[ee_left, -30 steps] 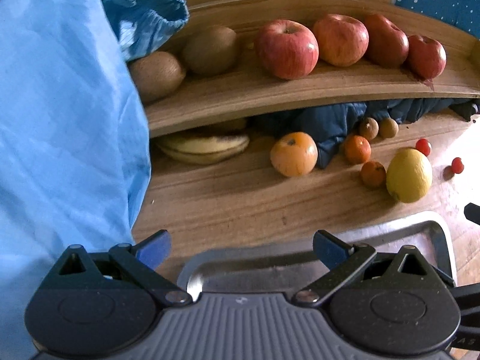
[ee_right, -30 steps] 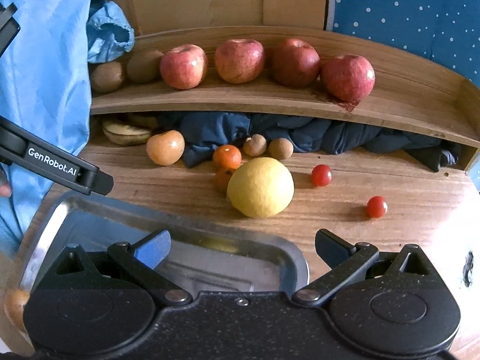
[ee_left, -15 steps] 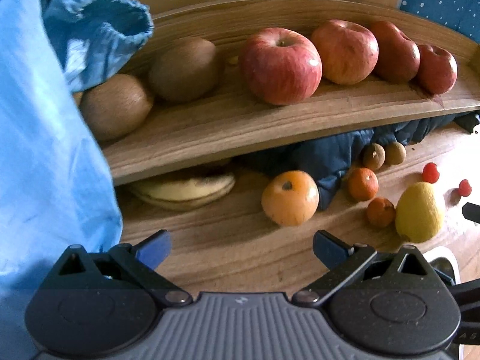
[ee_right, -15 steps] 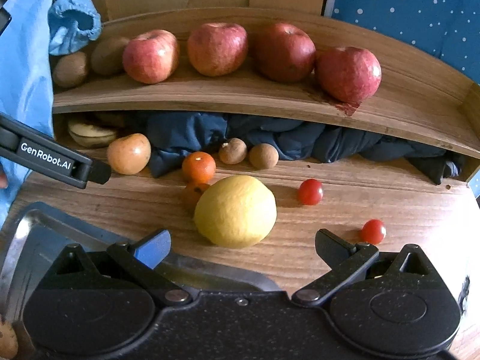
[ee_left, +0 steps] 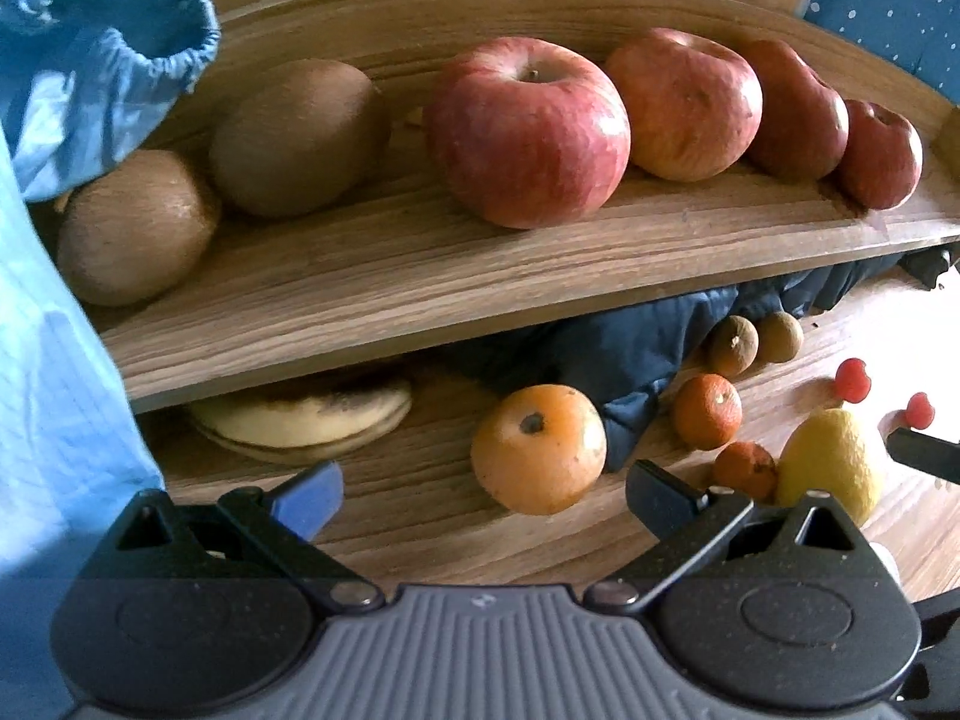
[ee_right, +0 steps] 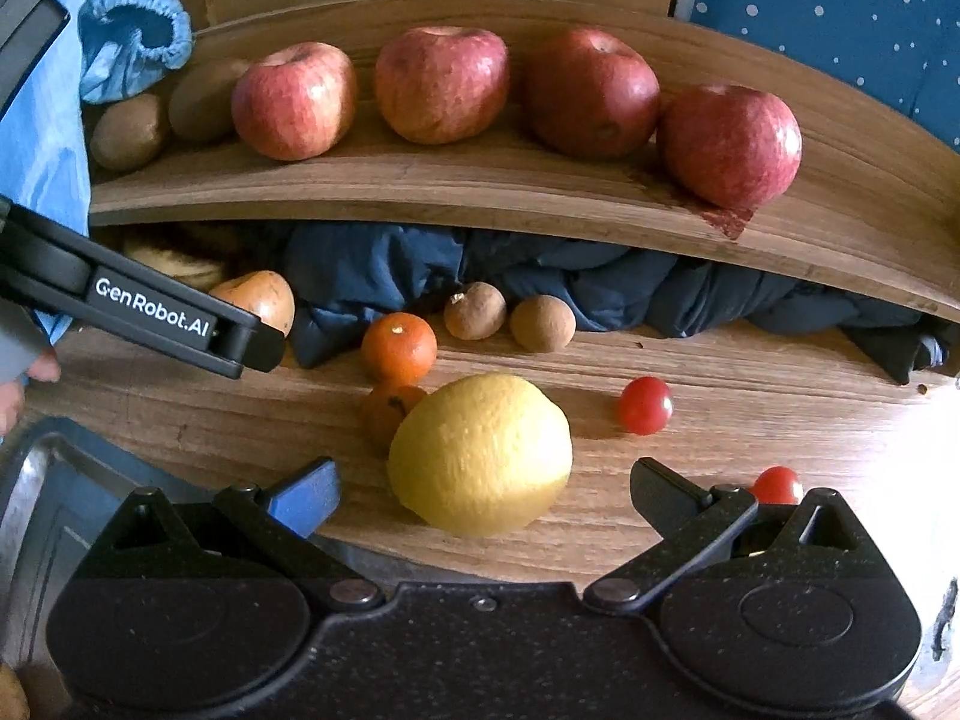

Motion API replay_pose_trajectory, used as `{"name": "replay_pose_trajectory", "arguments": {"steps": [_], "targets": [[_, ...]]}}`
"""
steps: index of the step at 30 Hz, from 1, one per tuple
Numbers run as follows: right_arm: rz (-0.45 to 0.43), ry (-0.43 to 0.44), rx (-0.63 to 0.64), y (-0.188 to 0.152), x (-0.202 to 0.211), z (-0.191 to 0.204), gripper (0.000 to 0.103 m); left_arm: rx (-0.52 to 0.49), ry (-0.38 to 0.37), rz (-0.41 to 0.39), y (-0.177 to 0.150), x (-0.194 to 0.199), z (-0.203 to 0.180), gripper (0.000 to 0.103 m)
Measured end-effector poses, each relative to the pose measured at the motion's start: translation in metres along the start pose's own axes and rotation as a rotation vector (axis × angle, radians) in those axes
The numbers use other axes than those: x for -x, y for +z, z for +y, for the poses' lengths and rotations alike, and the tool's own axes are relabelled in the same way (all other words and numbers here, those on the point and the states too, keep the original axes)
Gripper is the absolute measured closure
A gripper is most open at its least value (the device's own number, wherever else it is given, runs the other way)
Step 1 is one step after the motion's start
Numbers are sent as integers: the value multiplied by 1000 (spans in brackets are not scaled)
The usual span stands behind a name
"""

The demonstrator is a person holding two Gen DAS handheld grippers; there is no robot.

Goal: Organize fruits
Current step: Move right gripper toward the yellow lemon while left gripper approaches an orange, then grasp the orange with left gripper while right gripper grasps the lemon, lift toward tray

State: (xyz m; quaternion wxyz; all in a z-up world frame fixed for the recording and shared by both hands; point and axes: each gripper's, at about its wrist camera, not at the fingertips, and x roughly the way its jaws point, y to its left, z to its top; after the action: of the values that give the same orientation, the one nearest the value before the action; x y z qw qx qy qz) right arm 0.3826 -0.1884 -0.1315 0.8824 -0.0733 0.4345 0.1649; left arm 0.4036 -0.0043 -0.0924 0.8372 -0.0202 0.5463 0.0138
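My left gripper (ee_left: 483,489) is open, and a pale orange persimmon (ee_left: 538,449) lies just ahead between its fingertips on the wooden table. My right gripper (ee_right: 483,489) is open too, with a yellow lemon (ee_right: 480,453) between its fingertips. Several red apples (ee_left: 528,132) and two kiwis (ee_left: 135,228) line the upper shelf (ee_left: 420,276). Two small mandarins (ee_right: 399,348), two brown round fruits (ee_right: 475,310) and two cherry tomatoes (ee_right: 645,405) lie on the table. The left gripper's finger (ee_right: 150,312) crosses the right wrist view, in front of the persimmon (ee_right: 264,300).
A flat banana (ee_left: 306,417) lies under the shelf at the left. Dark blue cloth (ee_right: 540,282) is stuffed beneath the shelf. A metal tray (ee_right: 42,492) sits at the near left. A blue sleeve (ee_left: 54,300) fills the left side.
Both grippers moved forward toward the fruit. The persimmon now lies between the left fingertips and the lemon between the right ones. The tray has dropped out of the left wrist view.
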Motion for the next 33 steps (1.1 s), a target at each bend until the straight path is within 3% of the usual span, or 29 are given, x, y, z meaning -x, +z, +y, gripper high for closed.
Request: {"name": "replay_pose_trajectory", "arguments": {"steps": [6, 21, 31, 33], "targets": [[-4, 9, 15, 2, -3, 3, 8, -2, -26, -8, 9, -15, -1, 3], [8, 19, -10, 3, -10, 2, 23, 36, -53, -20, 6, -19, 1, 24], [5, 21, 2, 4, -9, 4, 31, 44, -103, -17, 8, -21, -1, 50], [5, 20, 2, 3, -8, 4, 32, 42, -105, -17, 8, -20, -2, 51]]}}
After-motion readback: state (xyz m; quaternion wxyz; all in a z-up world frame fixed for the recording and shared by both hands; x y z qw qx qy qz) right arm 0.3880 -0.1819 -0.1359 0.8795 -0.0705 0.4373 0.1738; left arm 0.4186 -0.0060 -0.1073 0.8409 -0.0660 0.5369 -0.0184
